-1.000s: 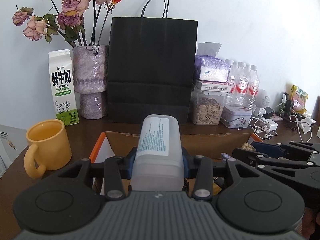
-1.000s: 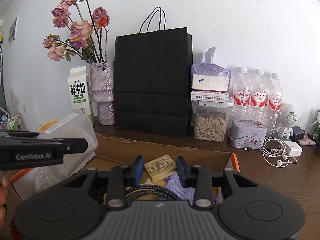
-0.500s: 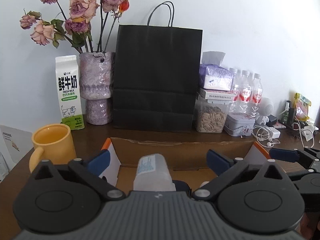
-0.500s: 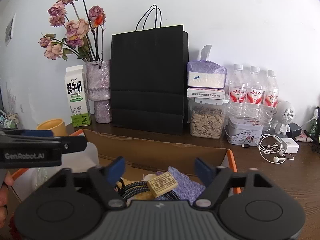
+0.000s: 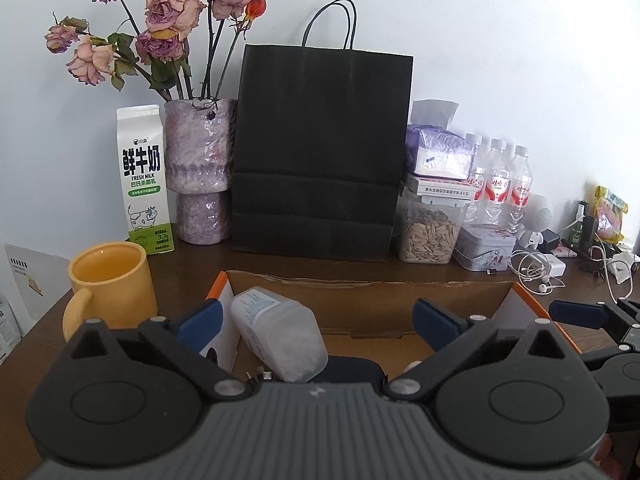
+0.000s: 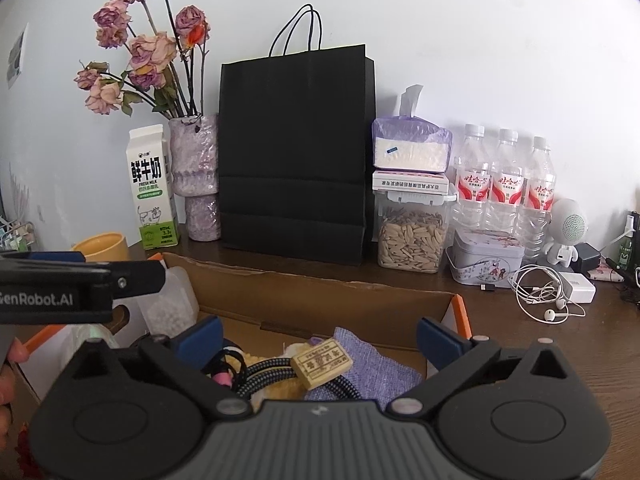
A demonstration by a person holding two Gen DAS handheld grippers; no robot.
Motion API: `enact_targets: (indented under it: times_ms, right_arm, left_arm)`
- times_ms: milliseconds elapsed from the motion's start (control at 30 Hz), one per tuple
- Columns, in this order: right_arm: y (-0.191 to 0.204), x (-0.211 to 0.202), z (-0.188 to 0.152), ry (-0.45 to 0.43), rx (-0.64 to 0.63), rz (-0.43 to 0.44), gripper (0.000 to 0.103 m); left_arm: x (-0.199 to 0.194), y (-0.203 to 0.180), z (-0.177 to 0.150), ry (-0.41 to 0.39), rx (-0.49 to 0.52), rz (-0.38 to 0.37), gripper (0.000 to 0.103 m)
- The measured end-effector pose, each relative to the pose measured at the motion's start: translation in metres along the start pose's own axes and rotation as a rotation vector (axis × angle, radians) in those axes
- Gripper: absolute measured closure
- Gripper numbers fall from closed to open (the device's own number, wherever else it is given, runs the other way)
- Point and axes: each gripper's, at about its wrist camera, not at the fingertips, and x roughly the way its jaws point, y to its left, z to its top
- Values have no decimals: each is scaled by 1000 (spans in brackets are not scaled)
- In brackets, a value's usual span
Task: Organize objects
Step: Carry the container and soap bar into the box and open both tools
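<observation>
Desk clutter is looking on as the left gripper, open, and right gripper, opening, are releasing jar and block into the box.

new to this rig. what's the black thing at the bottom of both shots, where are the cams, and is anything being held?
No robot arm here: a person holds a two-finger gripper in each hand, and a fisheye camera on each looks forward along its fingers. The black shape at the bottom is that gripper's own body.

Left view: the left gripper is open above a cardboard box; a plastic jar lies tilted inside, touching neither finger. Right view: the right gripper's jaws are opening; a small wooden block, cables and purple cloth lie in the box below. Nothing is held.

Behind stand a mug, milk carton, vase and black bag.
</observation>
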Motion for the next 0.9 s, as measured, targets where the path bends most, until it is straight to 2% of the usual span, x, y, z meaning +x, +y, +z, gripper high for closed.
enact_targets:
  times_ms: [400, 900]
  right_arm:
    - [5, -14, 1, -21, -14, -2, 0]
    - [14, -69, -13, -36, -19, -2, 0]
  left_arm:
    - [-18, 0, 0, -23, -4, -3, 0]
    - [-74, 6, -14, -18, -2, -8, 0]
